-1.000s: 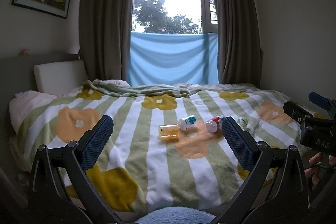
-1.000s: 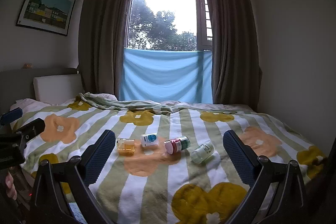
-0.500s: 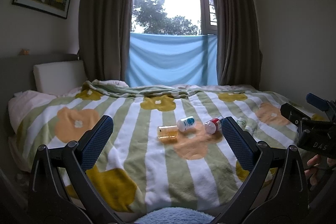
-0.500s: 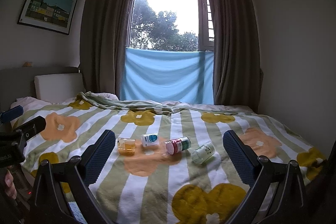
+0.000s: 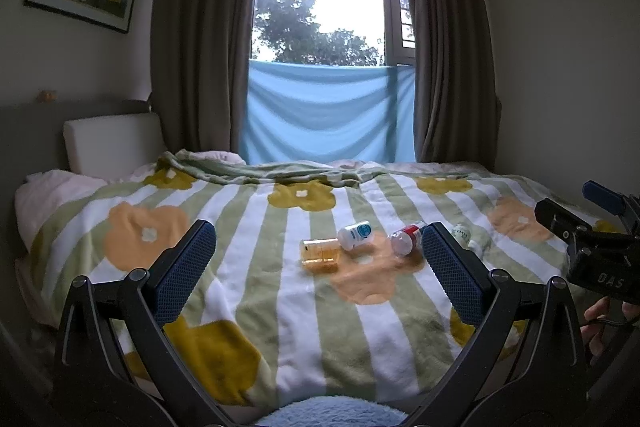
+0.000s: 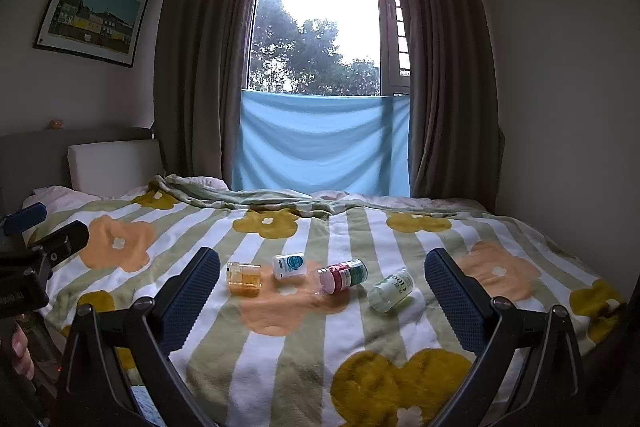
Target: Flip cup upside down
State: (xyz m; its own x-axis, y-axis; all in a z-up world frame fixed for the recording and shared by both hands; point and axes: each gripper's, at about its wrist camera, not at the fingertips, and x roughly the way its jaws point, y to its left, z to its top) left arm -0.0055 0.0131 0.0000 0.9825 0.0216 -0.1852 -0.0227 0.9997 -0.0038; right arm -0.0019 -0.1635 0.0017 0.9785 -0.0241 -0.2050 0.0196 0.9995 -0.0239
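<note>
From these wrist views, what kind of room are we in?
A bedroom, almost certainly. A bed with a flower-patterned blanket fills the view, a headboard and pillow sit at the left, and dark curtains frame a window.

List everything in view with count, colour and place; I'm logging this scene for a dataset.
Amber clear plastic cup: 1, on its side, leftmost of the row on the bed.
White bottle with teal label: 1, lying right of the cup.
Red-capped clear bottle: 1, lying mid-row.
Clear bottle with green print: 1, rightmost.
Striped flower blanket: 1, green, white, covering the bed.
Framed picture: 1, left wall.
Left gripper: open.
Right gripper: open.
</note>
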